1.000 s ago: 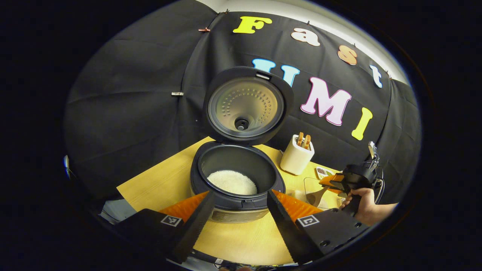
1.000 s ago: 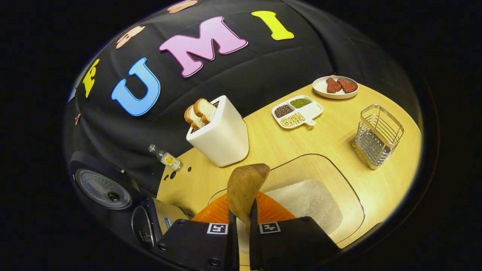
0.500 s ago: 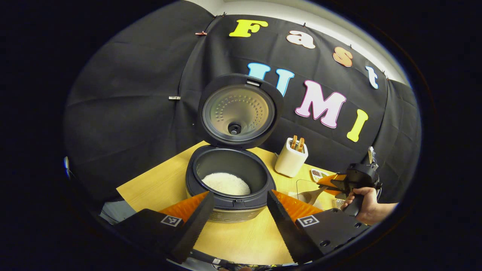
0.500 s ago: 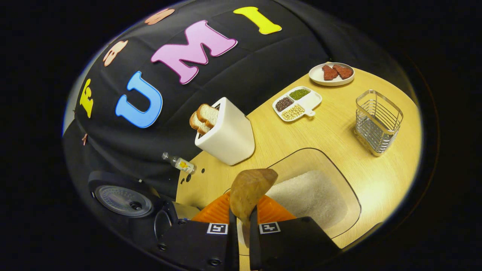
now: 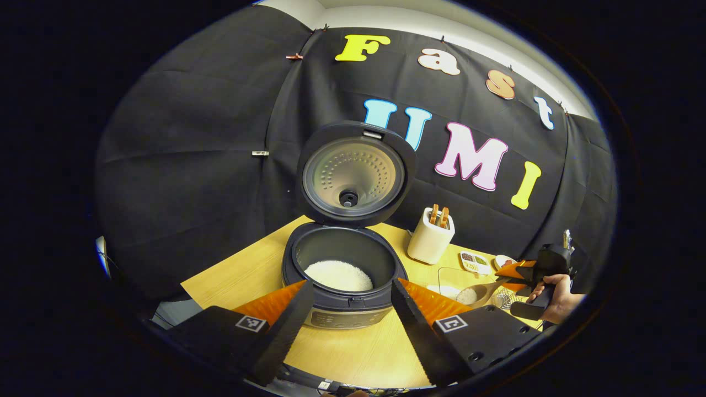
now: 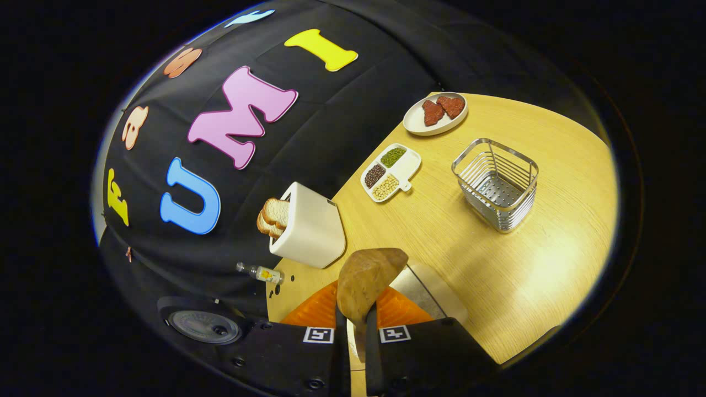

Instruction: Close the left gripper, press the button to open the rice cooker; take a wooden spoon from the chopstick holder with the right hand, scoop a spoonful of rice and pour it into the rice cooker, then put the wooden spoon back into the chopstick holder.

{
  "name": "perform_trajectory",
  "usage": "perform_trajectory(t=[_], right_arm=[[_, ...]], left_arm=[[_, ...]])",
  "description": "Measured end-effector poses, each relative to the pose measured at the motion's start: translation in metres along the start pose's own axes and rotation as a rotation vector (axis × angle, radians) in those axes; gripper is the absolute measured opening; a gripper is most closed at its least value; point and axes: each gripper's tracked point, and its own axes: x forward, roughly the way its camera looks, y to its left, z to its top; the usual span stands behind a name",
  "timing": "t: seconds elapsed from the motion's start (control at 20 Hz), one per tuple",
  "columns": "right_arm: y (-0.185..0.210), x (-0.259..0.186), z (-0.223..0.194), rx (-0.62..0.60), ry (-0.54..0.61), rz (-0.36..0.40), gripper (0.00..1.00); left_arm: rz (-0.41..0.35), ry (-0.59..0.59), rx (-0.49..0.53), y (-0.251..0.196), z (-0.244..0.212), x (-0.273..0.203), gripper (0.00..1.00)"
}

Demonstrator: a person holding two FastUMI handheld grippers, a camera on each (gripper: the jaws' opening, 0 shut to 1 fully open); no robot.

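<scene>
On the pale wooden surface (image 5: pixel 353 361), the black rice cooker (image 5: pixel 345 270) stands with its lid up, white rice in its pot. Left tongs (image 5: pixel 350 309) gape wide, empty. Right tongs (image 6: pixel 353 325) pinch the wooden spoon (image 6: pixel 367 281), loaded with rice; pouring and returning it to the wire chopstick holder (image 6: pixel 496 184) remain

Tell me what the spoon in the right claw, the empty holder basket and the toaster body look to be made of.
Spoon: apparently wood, matte brown with uneven, grain-like tone.
Holder basket: metal, likely steel; shiny silver wire bars and a perforated base that catch the light.
Toaster body: smooth matte white shell without glare; plastic or painted metal, the look leaves it open.
</scene>
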Motion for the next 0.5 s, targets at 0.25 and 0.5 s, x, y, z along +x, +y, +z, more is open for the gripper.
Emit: perform_trajectory(t=[0.25,0.5], right_arm=[[0.001,-0.013,0.013,0.115,0.008,0.014,0.15],[0.051,-0.021,0.008,0.132,0.042,0.116,0.15]], left_arm=[[0.003,-0.017,0.002,-0.001,0.001,-0.004,0.95],[0.020,-0.039,-0.006,0.005,0.007,-0.006,0.95]])
